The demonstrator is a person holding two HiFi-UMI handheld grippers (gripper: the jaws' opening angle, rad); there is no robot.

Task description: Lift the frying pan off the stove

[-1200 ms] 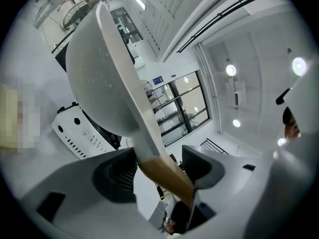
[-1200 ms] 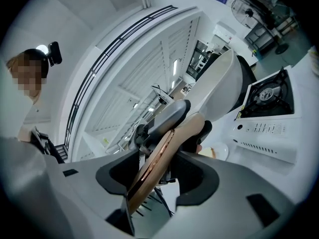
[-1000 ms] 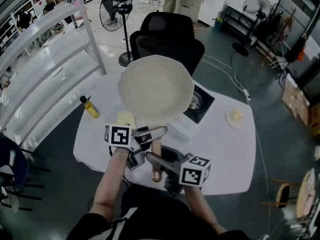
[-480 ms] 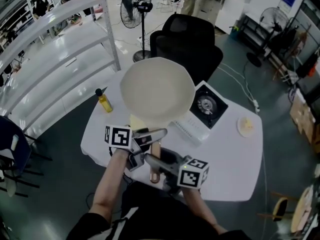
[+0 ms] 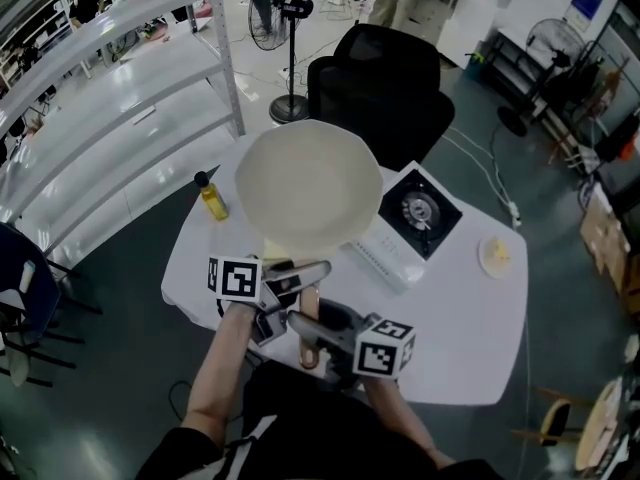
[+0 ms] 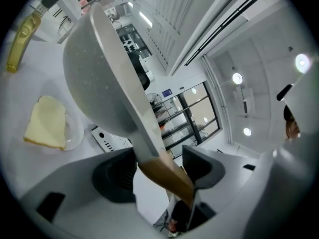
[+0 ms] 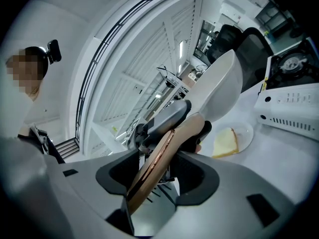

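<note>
The white table (image 5: 470, 308) carries 1 stove (image 5: 420, 211) on its right side. The frying pan (image 5: 308, 188) hangs tilted above the table, left of the stove and clear of it. The left gripper (image 5: 300, 273) and right gripper (image 5: 305, 326) both pinch its wooden handle (image 5: 310, 308). Beneath lies 1 bread slice (image 6: 46, 123), seemingly on a plate (image 6: 75, 133).

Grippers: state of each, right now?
Left gripper: closed on the frying pan's handle, close to the pan body.
Right gripper: closed on the same handle, at its tail end.
</note>
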